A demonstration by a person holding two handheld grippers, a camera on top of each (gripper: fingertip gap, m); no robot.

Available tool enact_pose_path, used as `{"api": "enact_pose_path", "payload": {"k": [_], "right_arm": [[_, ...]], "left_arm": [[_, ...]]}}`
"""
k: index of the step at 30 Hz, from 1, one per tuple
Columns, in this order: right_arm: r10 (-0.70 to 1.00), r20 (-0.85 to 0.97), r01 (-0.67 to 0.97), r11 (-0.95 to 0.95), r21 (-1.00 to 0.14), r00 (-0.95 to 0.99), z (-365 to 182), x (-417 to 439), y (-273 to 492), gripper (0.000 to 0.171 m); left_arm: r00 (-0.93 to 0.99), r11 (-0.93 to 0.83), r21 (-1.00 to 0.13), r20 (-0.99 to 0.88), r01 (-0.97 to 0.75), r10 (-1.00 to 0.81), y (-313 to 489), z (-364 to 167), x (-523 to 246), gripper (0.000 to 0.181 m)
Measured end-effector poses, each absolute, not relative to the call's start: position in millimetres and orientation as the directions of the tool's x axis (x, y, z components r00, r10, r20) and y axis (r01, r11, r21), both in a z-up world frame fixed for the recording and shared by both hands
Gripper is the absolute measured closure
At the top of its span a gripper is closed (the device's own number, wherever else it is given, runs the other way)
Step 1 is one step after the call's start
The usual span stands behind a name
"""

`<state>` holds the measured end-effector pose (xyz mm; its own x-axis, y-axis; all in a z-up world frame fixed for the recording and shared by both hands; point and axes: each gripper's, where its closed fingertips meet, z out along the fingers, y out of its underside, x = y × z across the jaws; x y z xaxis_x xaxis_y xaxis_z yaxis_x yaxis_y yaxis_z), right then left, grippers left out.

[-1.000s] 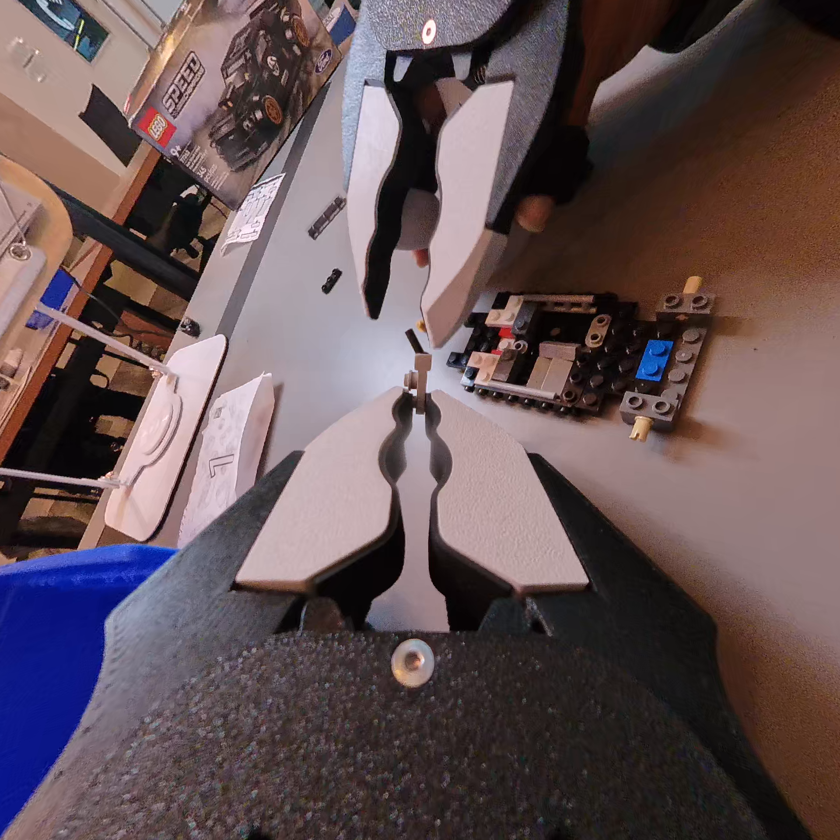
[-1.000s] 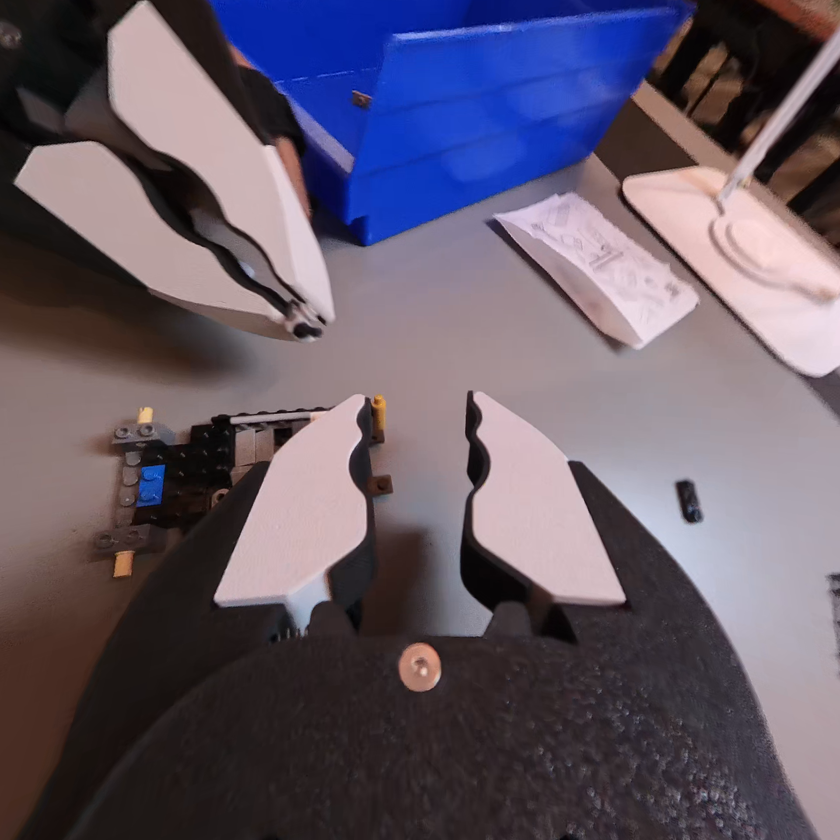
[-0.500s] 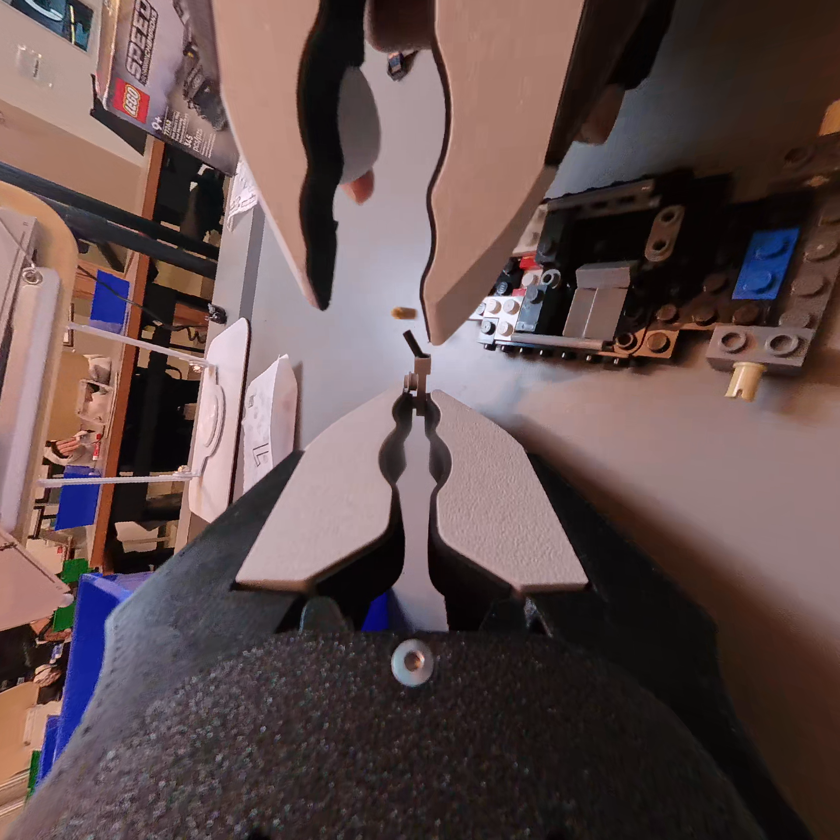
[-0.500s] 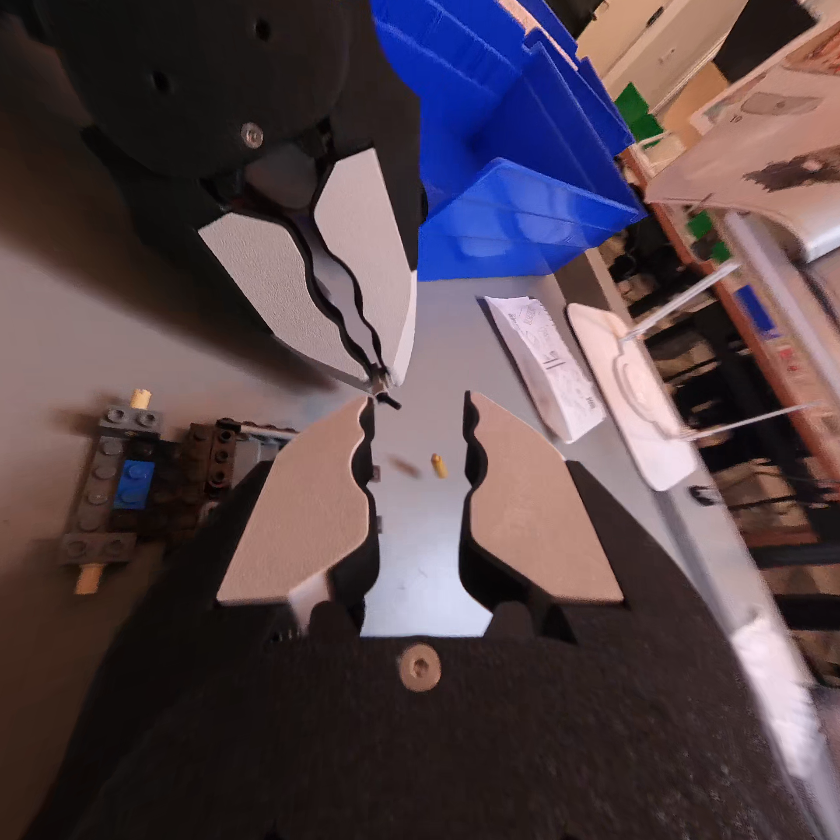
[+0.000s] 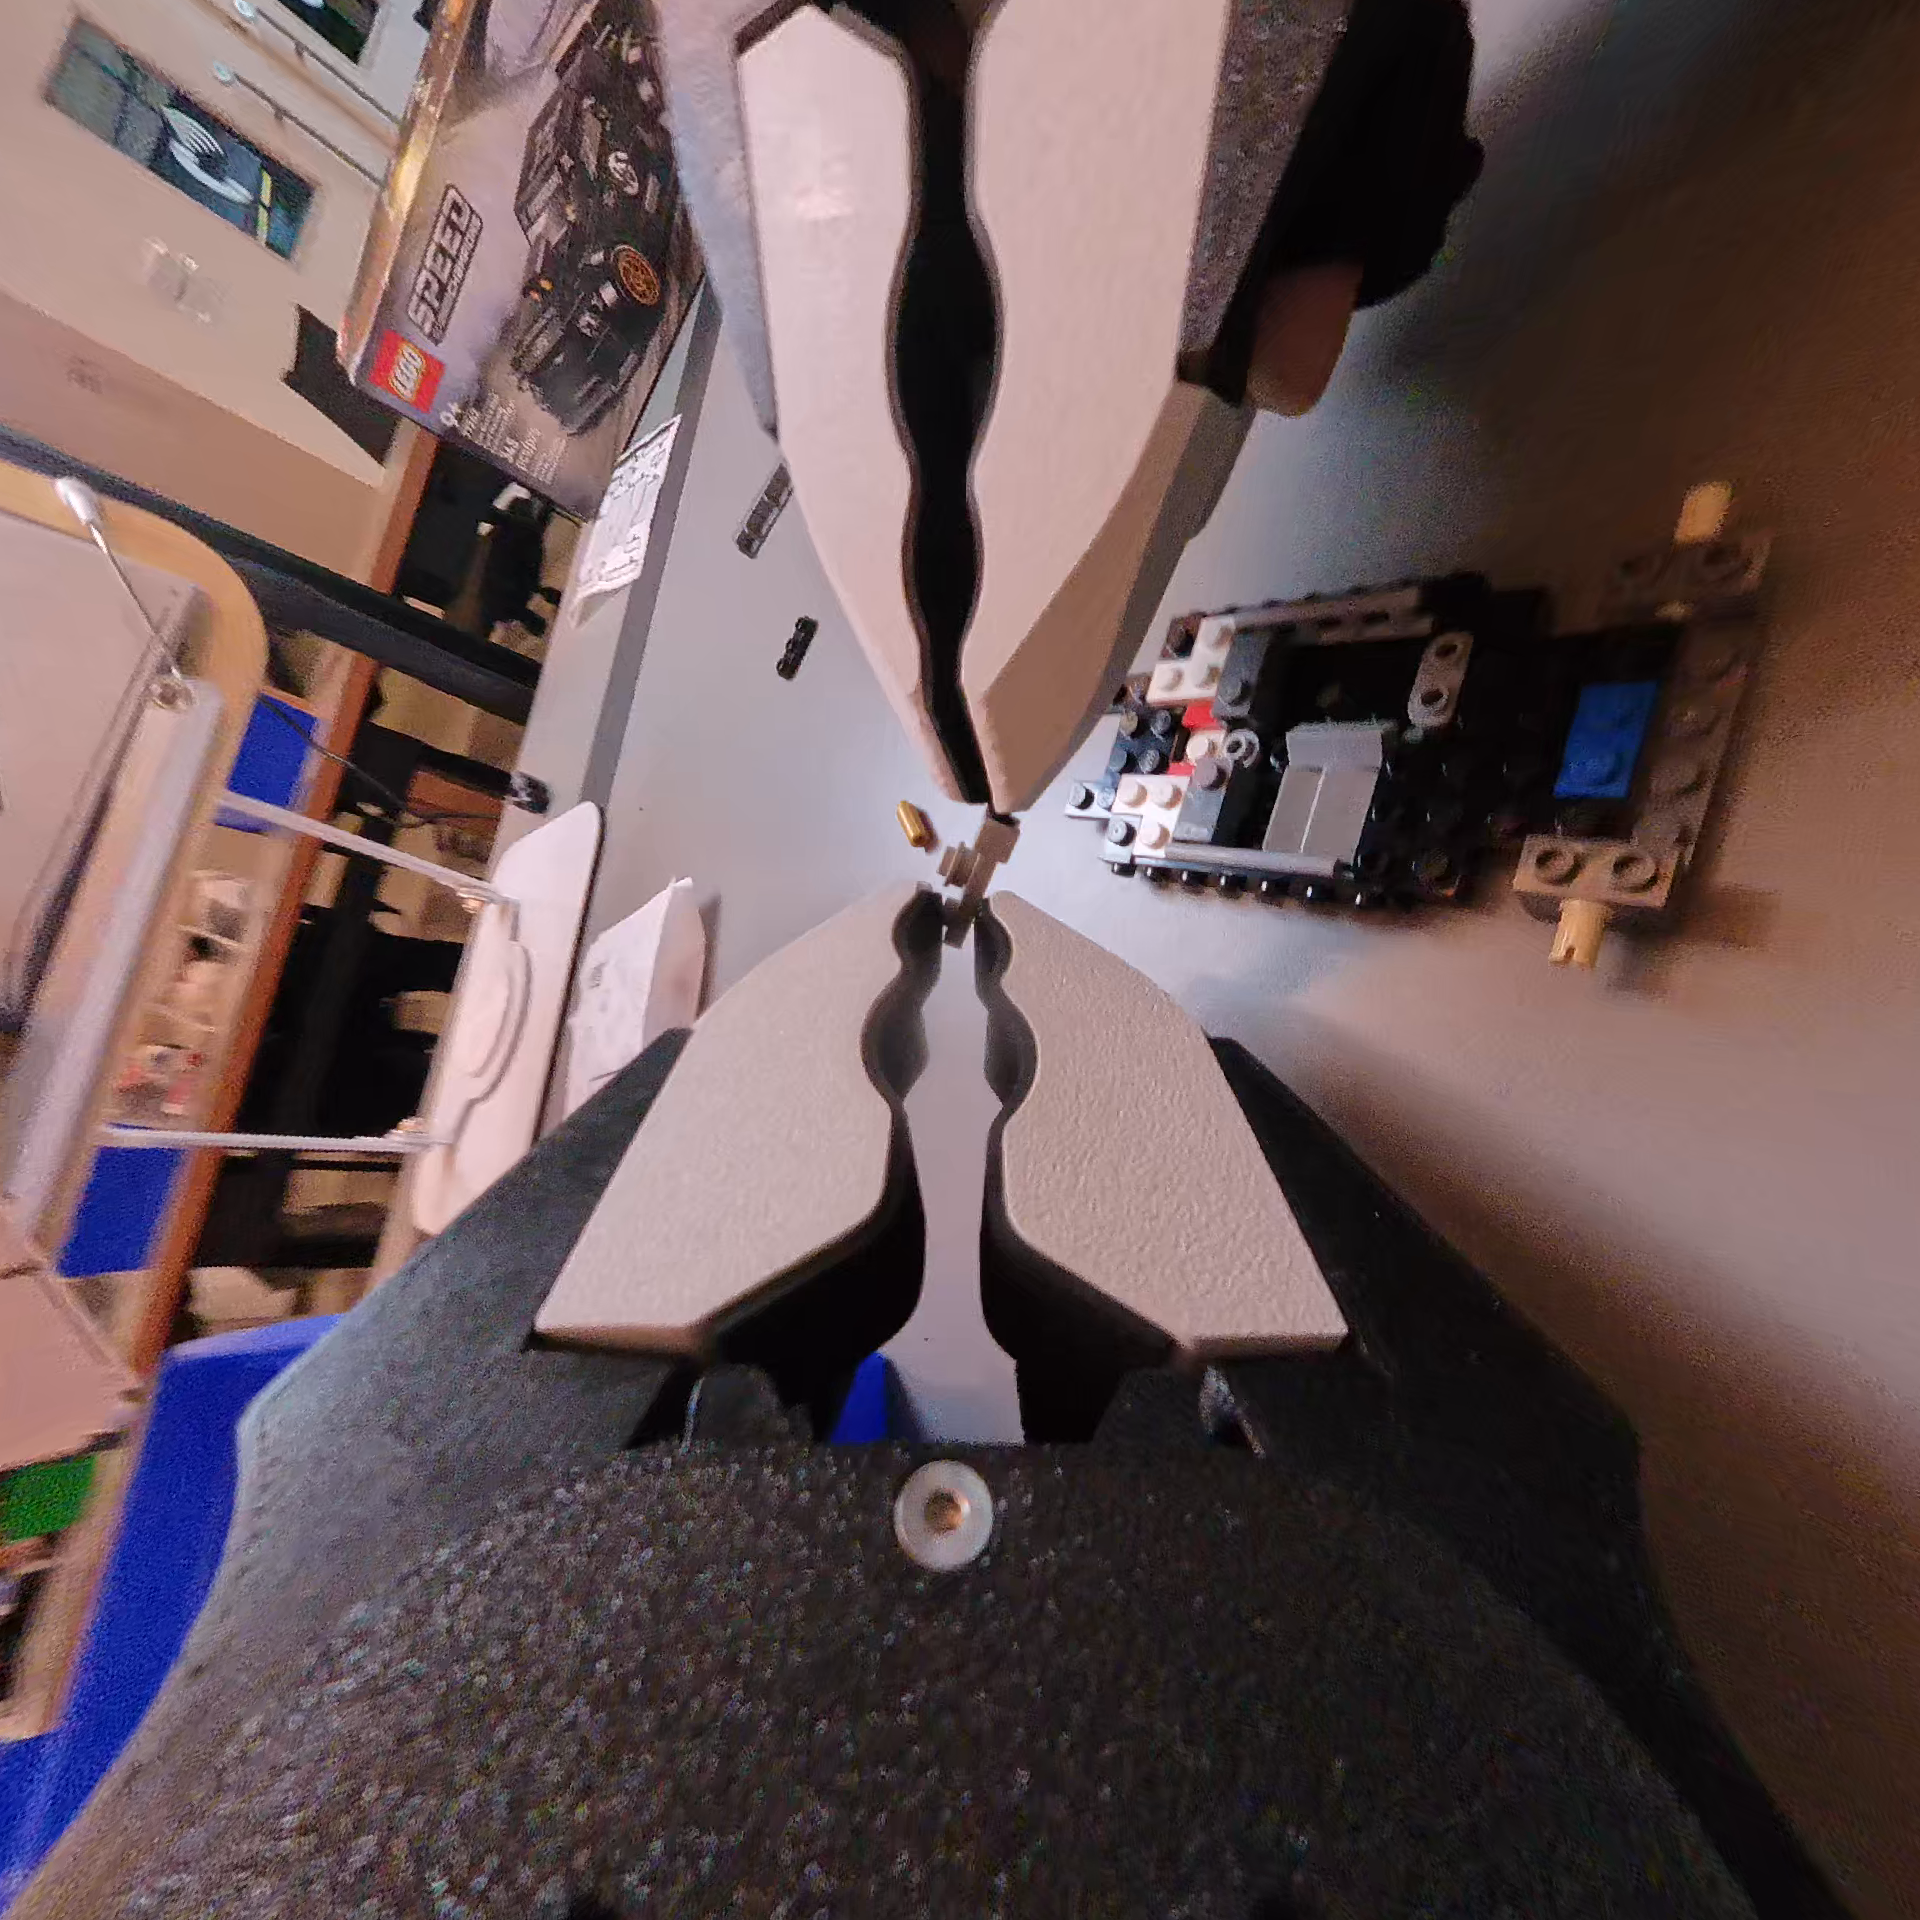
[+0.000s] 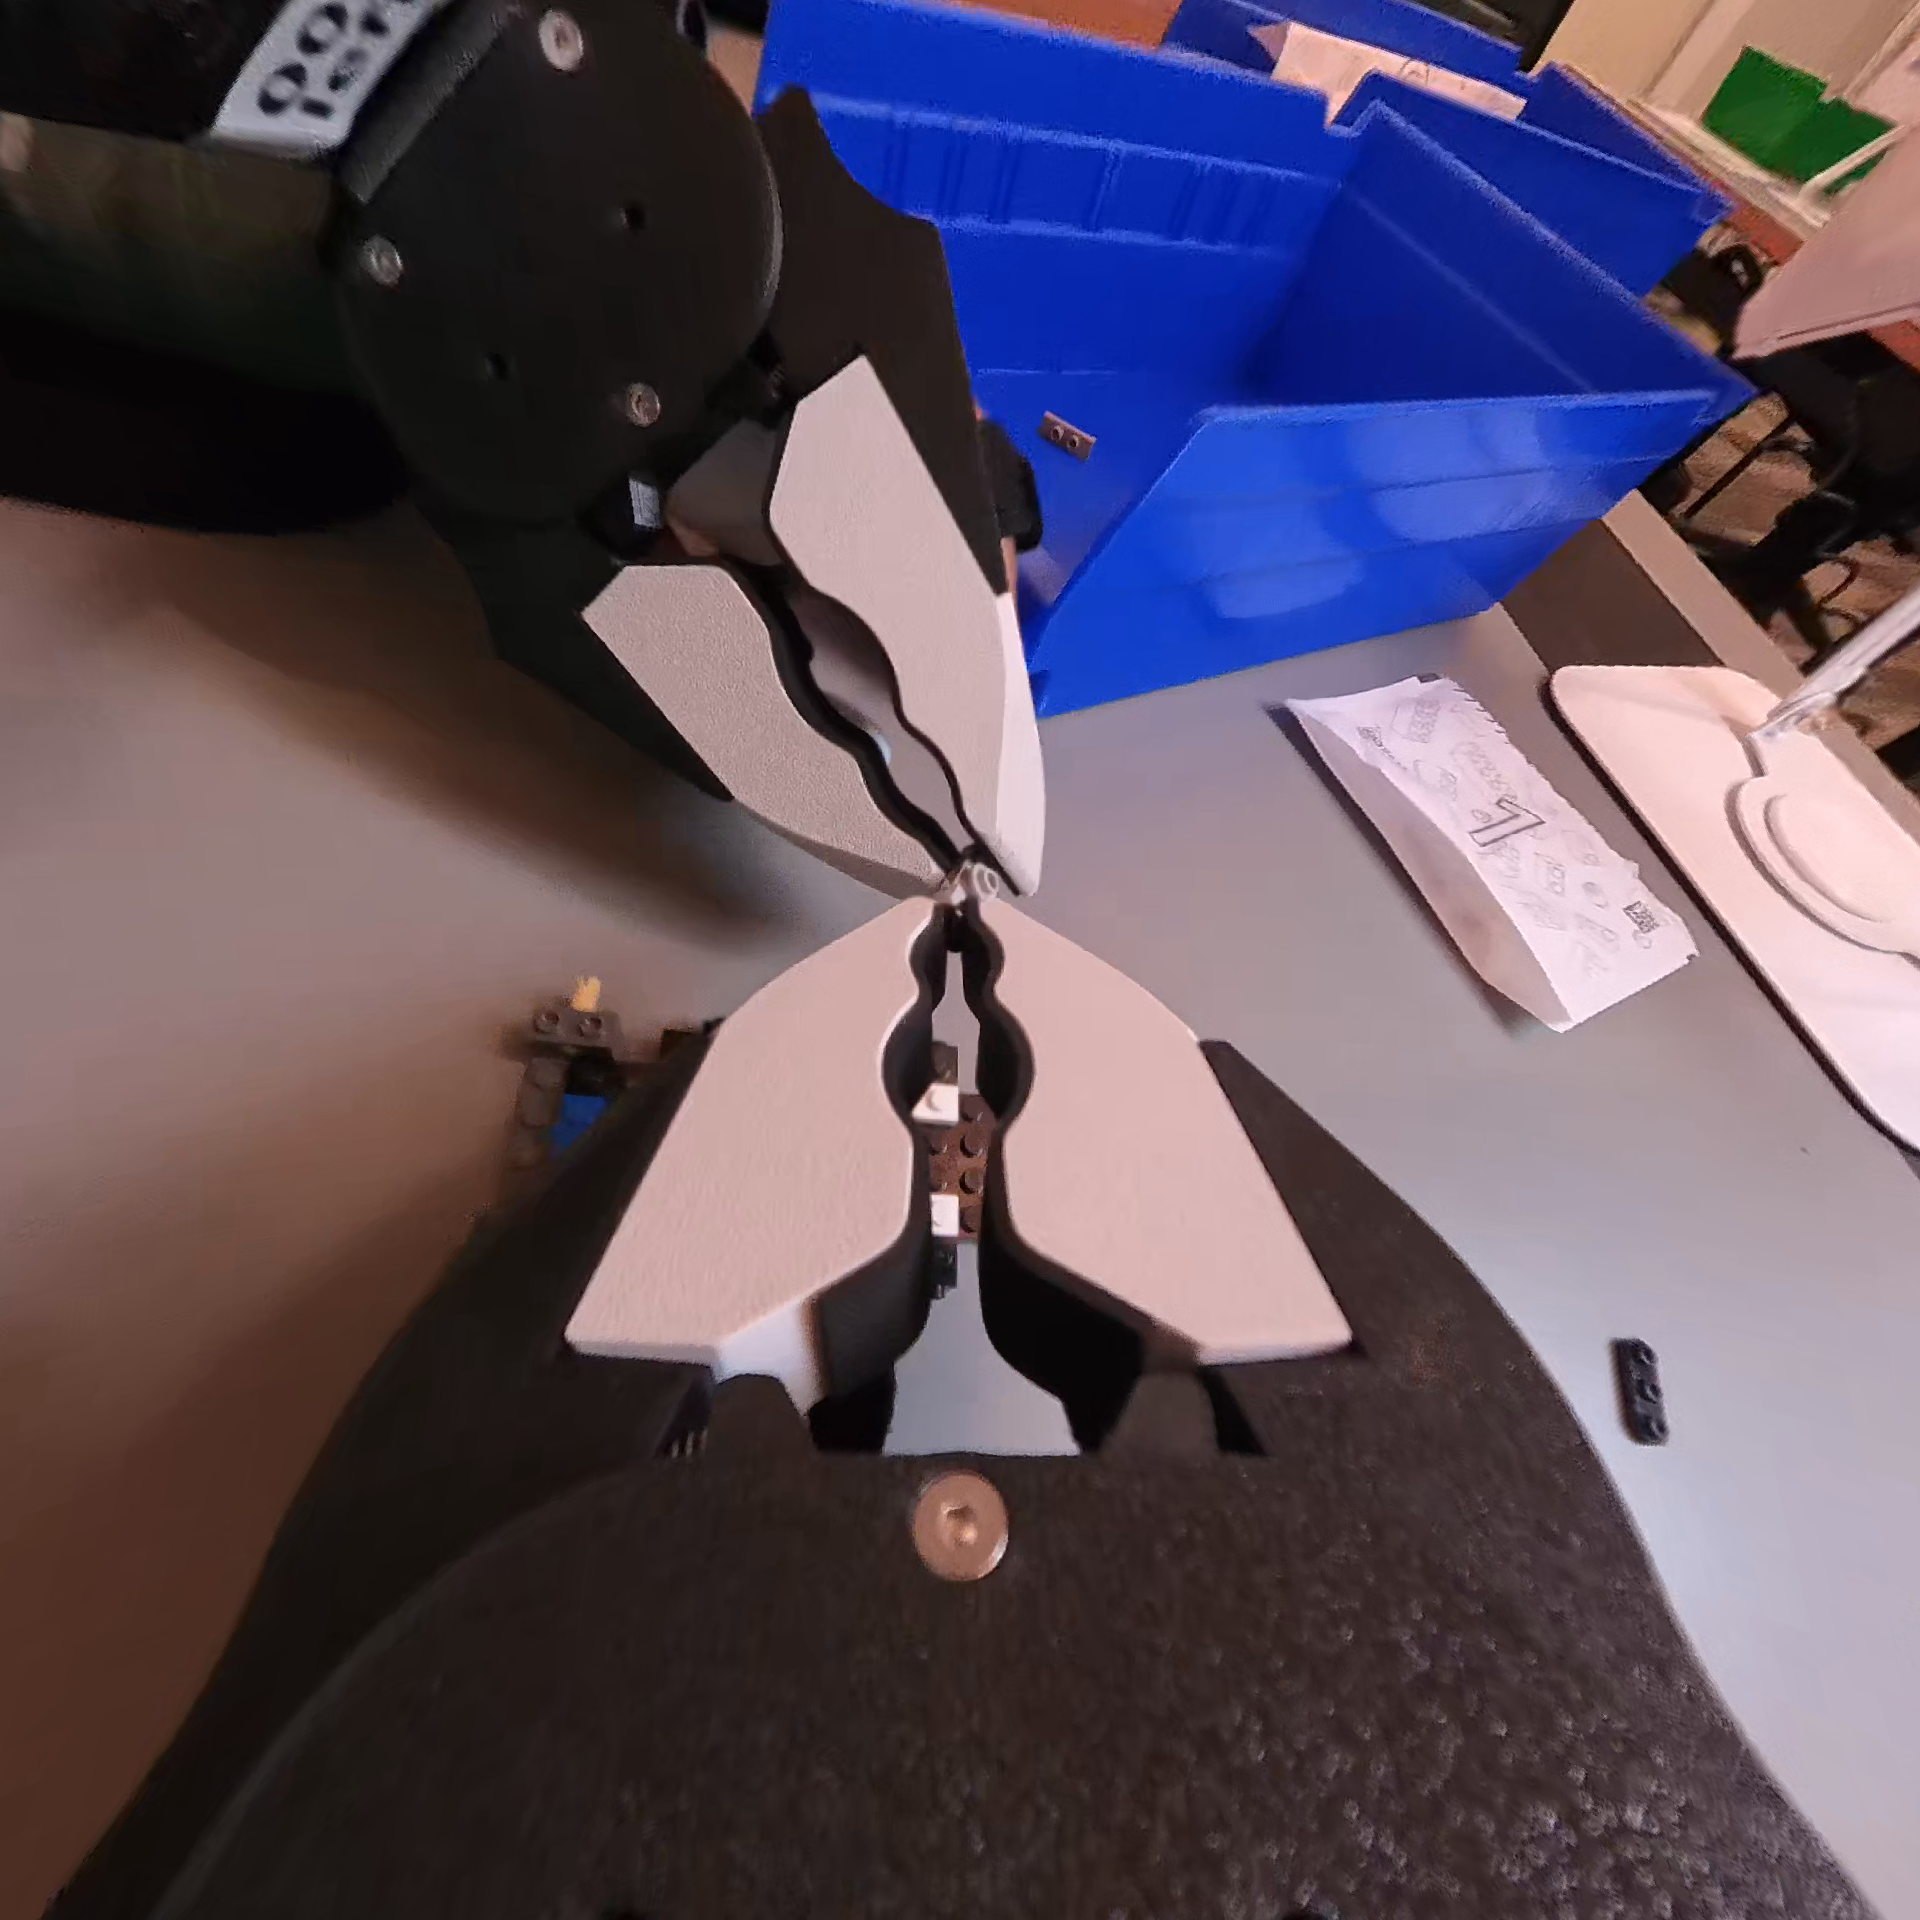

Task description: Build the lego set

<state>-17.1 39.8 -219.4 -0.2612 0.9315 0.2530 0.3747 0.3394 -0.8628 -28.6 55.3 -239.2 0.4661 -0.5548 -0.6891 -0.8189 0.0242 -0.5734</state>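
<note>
In the left wrist view, the left gripper is clenched on a small grey brick piece, pinched at the very tips of its fingers so that most of the piece stands clear beyond them. That shallow hold reads as deliberate: it leaves the far end exposed for the other tool. The right gripper meets it tip to tip from the opposite side, its jaws closed to a narrow slit on the far end of the same piece; whether it grips the grey part itself or a darker bit fixed to it is too small to tell.

The piece is held in the air above the grey table, between the two sets of tips. Its long axis runs roughly along the line joining the grippers, one end toward each, with a round stud showing near the left tips in the right wrist view.

Just beyond, a small gold-coloured pin lies loose on the table. To the right sits the partly built brick chassis, flat and apart from both tools. Farther off are a small black link piece, a white paper bag, a blue bin and the set's box.
</note>
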Motion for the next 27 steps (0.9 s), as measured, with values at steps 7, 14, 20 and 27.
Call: {"api": "enact_pose_path", "payload": {"k": [7, 14, 20, 27], "right_arm": [[0.956, 0.062, 0.284, 0.146, -0.948, -0.286, -186.9, -7.0, 35.8, 0.170], [0.979, 0.059, 0.158, 0.091, -0.983, -0.197, -156.1, 11.6, 60.7, 0.171], [0.941, 0.133, 0.211, 0.205, -0.956, -0.312, -173.0, -7.6, 31.0, 0.148], [0.903, 0.306, 0.252, 0.385, -0.888, -0.301, -185.0, -11.6, 23.2, 0.171]], "left_arm": [[0.616, -0.034, -0.791, -0.449, -0.611, -0.647, 46.9, -217.1, -16.8, 0.175], [0.690, -0.077, -0.820, -0.422, -0.567, -0.588, 44.5, -194.1, -35.4, 0.176], [0.624, -0.036, -0.767, -0.492, -0.640, -0.607, 43.8, -203.6, -18.9, 0.176], [0.596, -0.034, -0.766, -0.470, -0.642, -0.651, 37.3, -209.7, -9.1, 0.176]]}}
